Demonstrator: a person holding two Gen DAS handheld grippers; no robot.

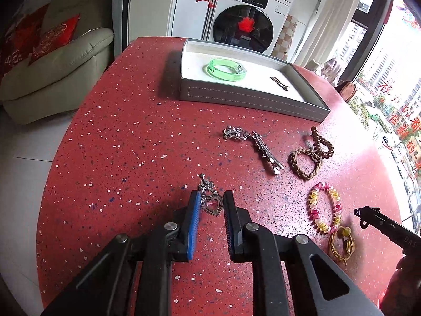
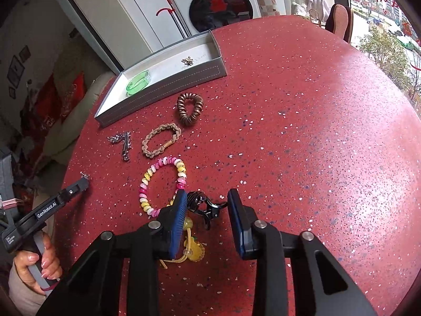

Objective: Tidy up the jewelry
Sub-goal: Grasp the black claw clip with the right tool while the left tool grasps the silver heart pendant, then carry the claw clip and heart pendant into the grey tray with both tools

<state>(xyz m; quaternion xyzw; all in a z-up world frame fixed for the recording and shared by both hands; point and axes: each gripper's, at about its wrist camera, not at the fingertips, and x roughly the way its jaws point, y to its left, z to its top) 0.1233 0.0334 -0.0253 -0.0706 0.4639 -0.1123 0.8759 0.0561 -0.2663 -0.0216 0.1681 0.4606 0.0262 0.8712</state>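
A silver heart pendant [image 1: 210,205] with a small charm above it lies on the red speckled table [image 1: 131,144], and my left gripper [image 1: 211,197] is shut on it, blue pads against both sides. My right gripper [image 2: 207,196] is shut on a black claw hair clip [image 2: 202,205] at the table surface, beside the pink and yellow bead bracelet [image 2: 163,184]. The grey tray [image 1: 250,100] with white lining stands at the far side and holds a green bangle [image 1: 226,69] and a small hair clip [image 1: 279,83].
Between tray and grippers lie a silver brooch [image 1: 235,133], a silver hair clip [image 1: 267,155], a braided tan bracelet [image 1: 305,163] and a brown spiral hair tie [image 1: 322,143]. A yellow cord ornament [image 2: 194,250] lies under the right gripper. A hand [image 2: 39,266] holds the left gripper.
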